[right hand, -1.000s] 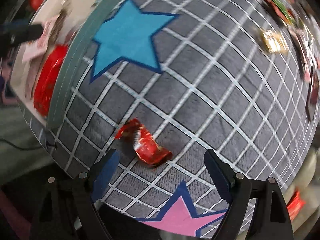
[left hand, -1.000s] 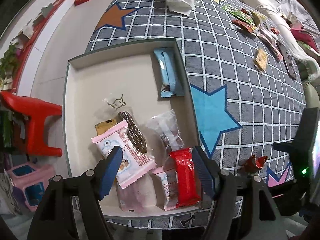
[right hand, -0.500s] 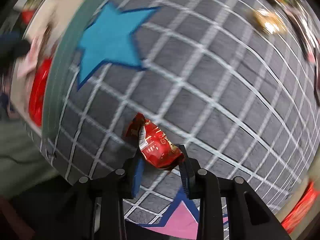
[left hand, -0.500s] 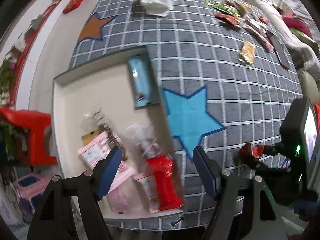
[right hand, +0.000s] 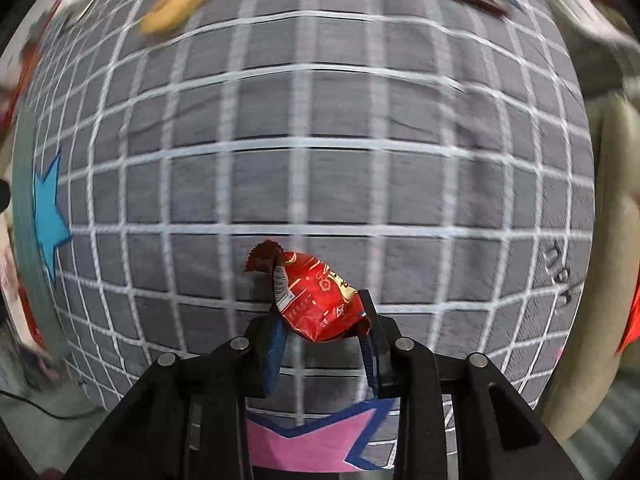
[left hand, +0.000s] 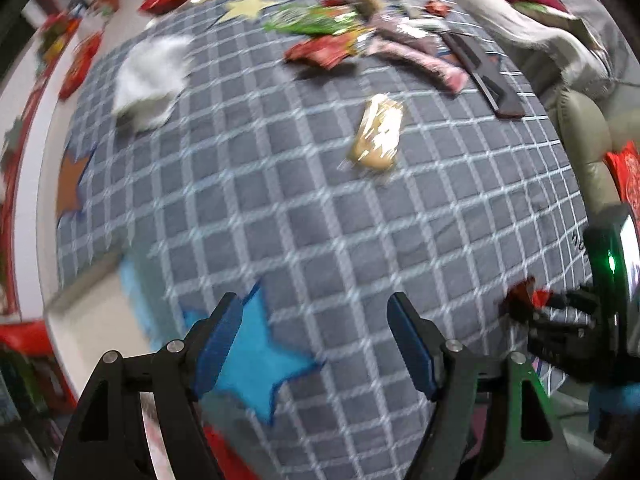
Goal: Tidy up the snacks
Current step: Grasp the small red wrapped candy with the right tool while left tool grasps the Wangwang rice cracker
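Snack packet between right tongs, above cloth.

Red wrapper, grey checked cloth, perhaps golden packet

Glossy crinkled foil is being shown on the red snack wrapper. Matt woven cloth is being seen on the grid-patterned cover. Shiny film is being reflected off the yellow packet.

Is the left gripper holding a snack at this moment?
No, the left gripper stands open over the checked cloth with nothing between its blue pads.
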Demonstrator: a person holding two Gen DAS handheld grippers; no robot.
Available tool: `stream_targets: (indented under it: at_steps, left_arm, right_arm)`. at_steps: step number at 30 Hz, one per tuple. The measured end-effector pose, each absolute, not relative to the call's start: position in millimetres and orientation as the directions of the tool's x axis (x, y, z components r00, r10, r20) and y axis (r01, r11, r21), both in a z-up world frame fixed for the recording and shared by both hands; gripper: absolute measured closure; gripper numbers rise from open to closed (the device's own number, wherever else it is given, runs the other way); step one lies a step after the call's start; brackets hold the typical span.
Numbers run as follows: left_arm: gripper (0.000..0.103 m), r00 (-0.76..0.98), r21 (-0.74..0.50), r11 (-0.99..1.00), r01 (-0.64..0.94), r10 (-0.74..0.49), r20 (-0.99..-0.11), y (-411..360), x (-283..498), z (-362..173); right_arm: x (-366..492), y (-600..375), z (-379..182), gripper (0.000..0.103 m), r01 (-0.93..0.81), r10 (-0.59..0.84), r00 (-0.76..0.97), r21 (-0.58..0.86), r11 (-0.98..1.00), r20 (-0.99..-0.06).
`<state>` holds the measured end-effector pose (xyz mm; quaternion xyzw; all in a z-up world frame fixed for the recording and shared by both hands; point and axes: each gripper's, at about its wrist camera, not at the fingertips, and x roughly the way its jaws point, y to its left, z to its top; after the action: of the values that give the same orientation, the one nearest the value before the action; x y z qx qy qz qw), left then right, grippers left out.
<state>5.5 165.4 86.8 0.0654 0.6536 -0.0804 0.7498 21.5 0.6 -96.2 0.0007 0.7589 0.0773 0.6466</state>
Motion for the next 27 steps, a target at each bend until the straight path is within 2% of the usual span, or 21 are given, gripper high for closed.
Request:
stream_targets:
  at_steps: [6, 8, 9, 10, 16, 19, 27]
  left_arm:
    - [0.025, 0.144, 0.001, 0.973, 0.230, -0.033, -0.989, 127.8, 62.5, 64.8]
    - [0.025, 0.137, -0.001, 0.974, 0.226, -0.032, -0.990, 120.5, 76.7, 56.2]
    - [0.025, 0.137, 0.005, 0.974, 0.227, -0.027, -0.990, 116.2, 84.0, 50.9]
    - [0.025, 0.134, 0.013, 0.972, 0.233, -0.019, -0.991, 112.7, 89.2, 46.4]
    - [0.023, 0.100, 0.058, 0.971, 0.233, 0.035, -0.994, 100.5, 112.9, 12.3]
    - [0.023, 0.117, 0.034, 0.974, 0.225, 0.007, -0.993, 96.0, 120.2, 11.1]
    - [0.023, 0.096, -0.010, 0.973, 0.233, -0.033, -0.995, 75.8, 134.4, 5.2]
  right_arm:
    - [21.4, 16.2, -103.1, 0.068, -0.040, 0.177, -0.158, 0.185, 0.982, -0.972]
    - [25.6, -27.6, -114.1, 0.047, -0.014, 0.200, -0.163, 0.204, 0.979, -0.966]
    - [29.5, -35.3, -112.2, 0.028, -0.003, 0.173, -0.145, 0.175, 0.985, -0.974]
    - [32.1, -45.3, -107.0, 0.027, 0.018, 0.086, -0.082, 0.085, 0.996, -0.993]
    - [20.8, -82.4, -75.3, 0.027, 0.051, 0.104, -0.041, 0.102, 0.994, -0.994]
    - [17.5, -97.3, -72.7, 0.027, 0.054, 0.110, -0.031, 0.108, 0.993, -0.993]
    - [35.2, -59.4, -81.5, 0.027, -0.027, 0.069, -0.041, 0.070, 0.997, -0.997]
